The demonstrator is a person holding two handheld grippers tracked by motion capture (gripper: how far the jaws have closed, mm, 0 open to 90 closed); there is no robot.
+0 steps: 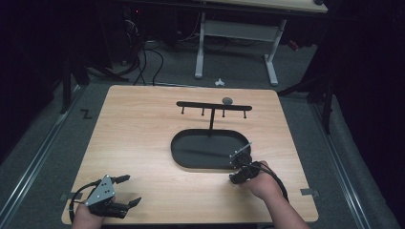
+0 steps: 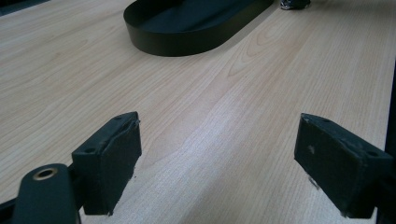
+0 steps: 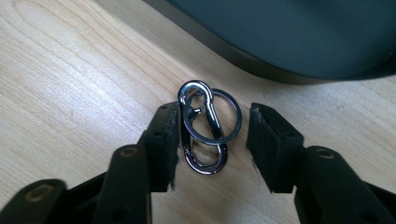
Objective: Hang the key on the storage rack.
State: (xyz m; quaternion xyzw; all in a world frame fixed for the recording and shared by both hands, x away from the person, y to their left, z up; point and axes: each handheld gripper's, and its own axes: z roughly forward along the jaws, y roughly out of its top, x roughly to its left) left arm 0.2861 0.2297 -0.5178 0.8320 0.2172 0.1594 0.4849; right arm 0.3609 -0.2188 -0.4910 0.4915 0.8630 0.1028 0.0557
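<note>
Here the carabiner clip (image 3: 203, 127), a small shiny snap hook with a key ring threaded through it, is seen lying flat on the wooden table (image 1: 138, 138), just beside the near rim of the black oval tray (image 3: 299, 37). It lies directly between the jaws of the right gripper (image 3: 212, 142), with its long axis running along the jaws, so that a squeeze would be taken across its narrow width. The jaws are set about half open; the left pad appears to be touching or almost touching the clip's edge, while a clear gap is left at the other pad, so nothing is gripped yet. The left gripper (image 2: 217, 163) is held wide open over bare wood, well apart from the clip, and nothing is held by it.
</note>
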